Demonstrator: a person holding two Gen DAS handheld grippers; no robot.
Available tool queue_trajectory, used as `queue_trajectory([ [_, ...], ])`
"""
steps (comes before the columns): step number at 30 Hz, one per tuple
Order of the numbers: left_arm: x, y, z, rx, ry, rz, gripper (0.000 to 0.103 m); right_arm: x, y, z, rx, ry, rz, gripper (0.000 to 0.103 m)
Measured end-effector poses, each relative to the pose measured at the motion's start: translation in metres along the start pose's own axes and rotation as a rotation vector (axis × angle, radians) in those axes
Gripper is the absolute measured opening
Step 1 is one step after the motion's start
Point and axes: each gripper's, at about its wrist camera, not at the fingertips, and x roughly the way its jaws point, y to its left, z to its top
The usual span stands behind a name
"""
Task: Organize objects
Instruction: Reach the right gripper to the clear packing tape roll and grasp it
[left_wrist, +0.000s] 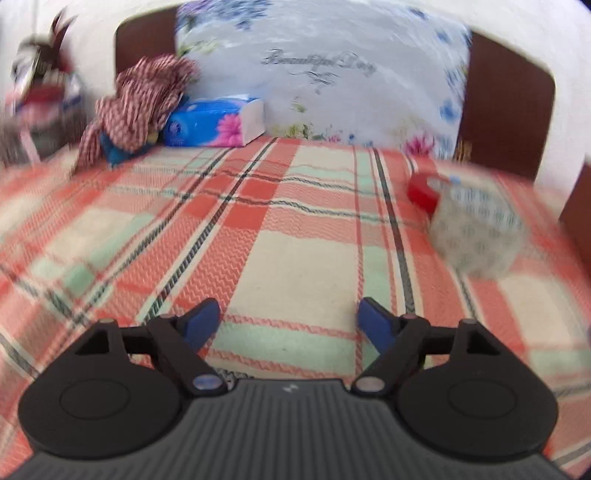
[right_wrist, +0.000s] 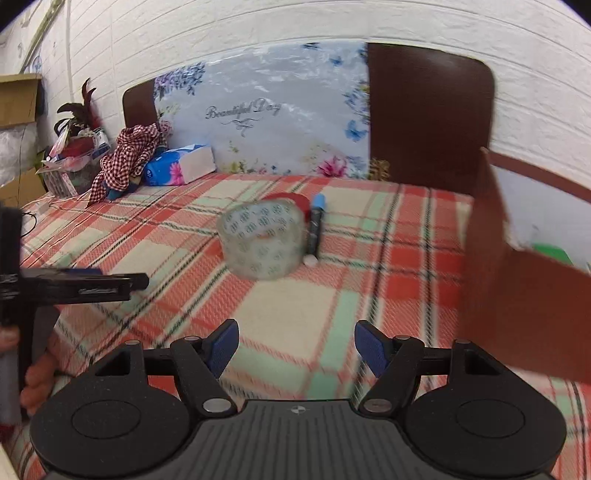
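A clear tape roll (right_wrist: 264, 242) lies on the plaid bed cover (right_wrist: 295, 314); it also shows at the right in the left wrist view (left_wrist: 478, 230). A red tape roll (right_wrist: 295, 199) lies just behind it and also shows in the left wrist view (left_wrist: 421, 190). A black marker with a blue cap (right_wrist: 315, 229) lies to the right of the clear roll. My right gripper (right_wrist: 295, 345) is open and empty, short of the clear roll. My left gripper (left_wrist: 288, 325) is open and empty over bare cover; it shows side-on in the right wrist view (right_wrist: 110, 282).
A brown cardboard box (right_wrist: 517, 288) stands at the right with something green inside. A blue tissue pack (right_wrist: 181, 168), a checked cloth (right_wrist: 129, 158) and a floral pillow (right_wrist: 266, 122) sit by the headboard. A cluttered basket (right_wrist: 70, 166) stands at far left.
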Motion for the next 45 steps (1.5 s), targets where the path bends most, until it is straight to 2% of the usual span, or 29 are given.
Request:
queue_trajectory([
  [3, 0.003, -0.002, 0.0, 0.012, -0.006, 0.003, 0.087, 0.024, 0.017, 0.019, -0.071, -0.029, -0.01, 0.069],
  [5, 0.004, -0.006, 0.0, 0.026, -0.006, -0.007, 0.087, 0.037, 0.035, 0.028, -0.176, -0.065, -0.018, 0.065],
  [7, 0.003, -0.005, 0.0, 0.008, -0.009, -0.023, 0.088, 0.051, 0.05, 0.034, -0.259, -0.058, -0.037, 0.063],
  [10, 0.002, -0.003, 0.0, -0.013, -0.015, -0.037, 0.088, 0.073, 0.049, 0.044, -0.239, -0.05, -0.062, 0.067],
  [13, 0.001, -0.002, 0.0, -0.022, -0.018, -0.048, 0.089, 0.085, 0.045, 0.05, -0.207, -0.077, -0.075, 0.085],
  [16, 0.002, 0.0, 0.0, -0.028, -0.019, -0.056, 0.089, 0.1, 0.044, 0.05, -0.19, -0.083, -0.067, 0.091],
  [20, 0.002, 0.001, 0.001, -0.028, -0.018, -0.058, 0.089, 0.112, 0.042, 0.047, -0.175, -0.076, -0.043, 0.09],
  [24, 0.003, 0.001, 0.001, -0.028, -0.017, -0.057, 0.089, 0.09, 0.04, 0.041, -0.16, -0.05, -0.032, 0.089],
  [29, 0.003, -0.001, 0.001, -0.017, -0.014, -0.049, 0.089, 0.005, 0.02, 0.004, -0.153, -0.066, -0.004, 0.089],
  [33, 0.005, -0.008, 0.001, 0.02, -0.003, -0.03, 0.089, -0.06, 0.004, -0.036, -0.174, -0.062, -0.084, 0.09],
  [35, 0.004, -0.015, 0.0, 0.059, 0.008, -0.013, 0.089, -0.077, -0.002, -0.053, -0.15, -0.055, -0.136, 0.091],
  [37, 0.001, -0.028, 0.001, 0.11, 0.025, -0.003, 0.086, -0.079, -0.014, -0.067, -0.109, -0.011, -0.153, 0.091],
  [38, -0.003, -0.036, 0.002, 0.114, 0.044, -0.023, 0.082, -0.078, -0.02, -0.074, -0.088, 0.02, -0.157, 0.091],
  [39, -0.009, -0.043, 0.004, 0.097, 0.073, -0.079, 0.08, -0.079, -0.023, -0.079, -0.071, 0.025, -0.144, 0.091],
  [42, -0.036, -0.079, 0.011, 0.068, 0.133, -0.273, 0.077, -0.082, -0.022, -0.091, -0.073, 0.026, -0.143, 0.091],
  [45, -0.067, -0.126, 0.015, 0.121, 0.169, -0.473, 0.077, -0.083, -0.019, -0.098, -0.078, 0.014, -0.137, 0.09],
])
